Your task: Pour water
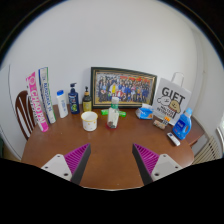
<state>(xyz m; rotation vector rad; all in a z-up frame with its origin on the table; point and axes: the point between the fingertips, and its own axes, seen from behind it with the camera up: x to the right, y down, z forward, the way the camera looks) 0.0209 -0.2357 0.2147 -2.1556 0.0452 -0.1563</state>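
A small clear water bottle [113, 112] with a green label stands at the middle of the brown wooden table [110, 150], in front of a framed picture. Just left of it sits a white cup [90, 121]. My gripper [112, 162] is open, its two magenta-padded fingers [75, 160] spread wide over bare table, well short of the bottle and cup. Nothing is between the fingers.
A framed picture [123, 87] leans on the wall behind the bottle. To the left stand a pink box [36, 101], a white bottle [62, 104], a dark pump bottle [73, 98] and a brown bottle [87, 99]. At right are a GIFT bag [172, 100] and a blue bottle [182, 124].
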